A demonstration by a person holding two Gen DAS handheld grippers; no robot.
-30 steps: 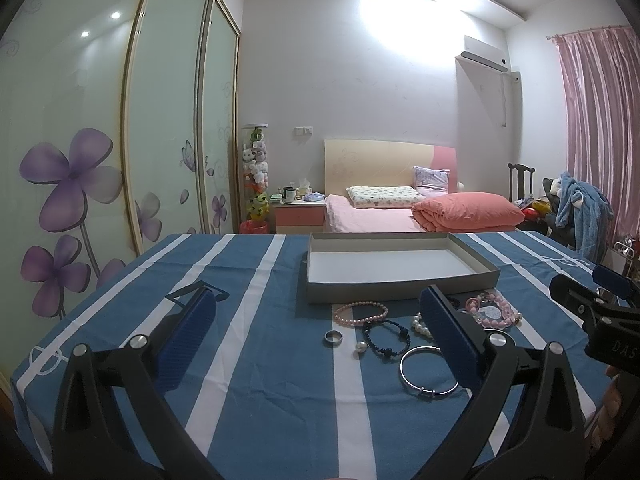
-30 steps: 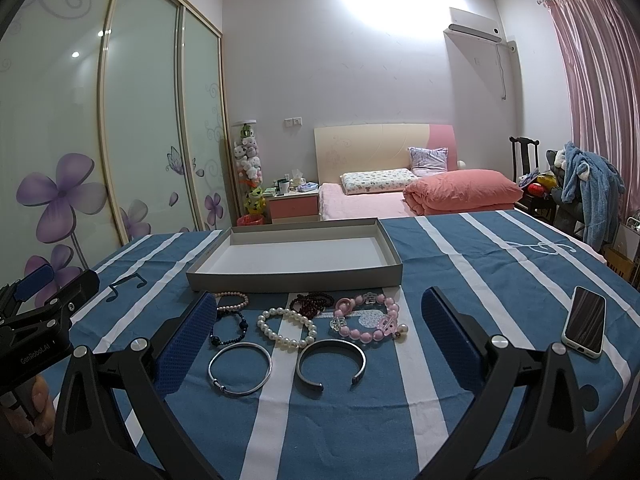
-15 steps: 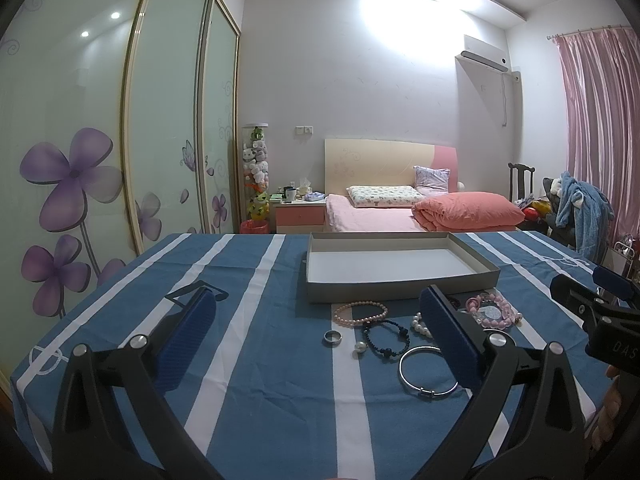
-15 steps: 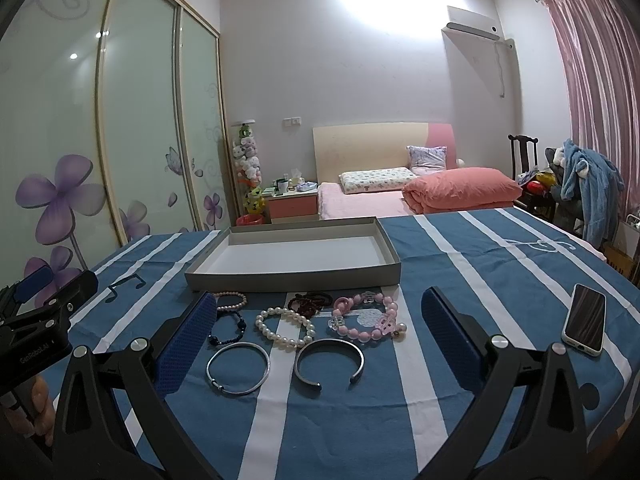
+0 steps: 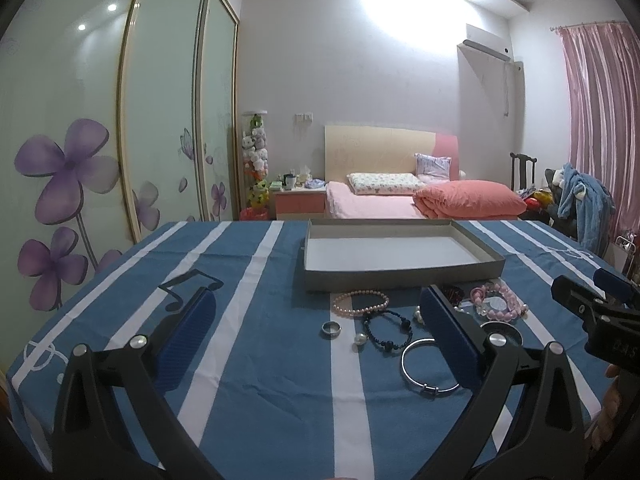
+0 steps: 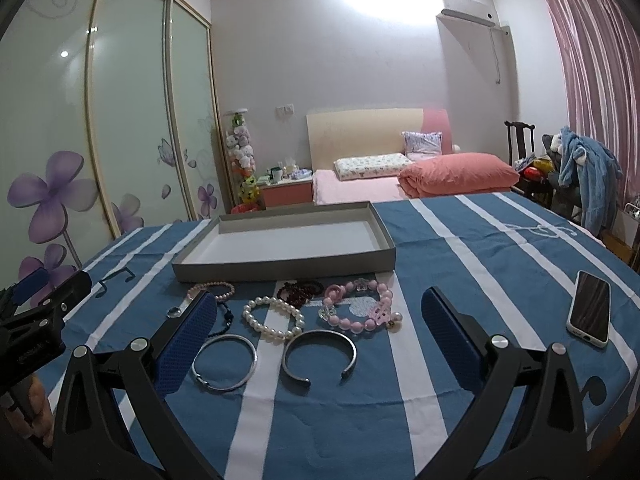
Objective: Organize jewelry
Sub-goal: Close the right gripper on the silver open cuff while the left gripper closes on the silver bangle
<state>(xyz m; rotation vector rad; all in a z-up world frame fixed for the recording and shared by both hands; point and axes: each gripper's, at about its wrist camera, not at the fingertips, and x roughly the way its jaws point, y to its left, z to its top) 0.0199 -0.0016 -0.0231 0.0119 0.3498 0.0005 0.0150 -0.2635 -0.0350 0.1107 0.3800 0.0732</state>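
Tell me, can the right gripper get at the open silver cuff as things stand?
Probably yes: the right gripper is open, and the silver cuff lies flat between its fingers with nothing on top.

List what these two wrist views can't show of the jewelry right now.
- Left wrist view: the left gripper's right finger covers the white pearl bracelet and dark red bead bracelet.
- Right wrist view: the right gripper's left finger hides most of the dark cord bracelet and part of the small pink bead bracelet.
- Phone: screen too dark to read.
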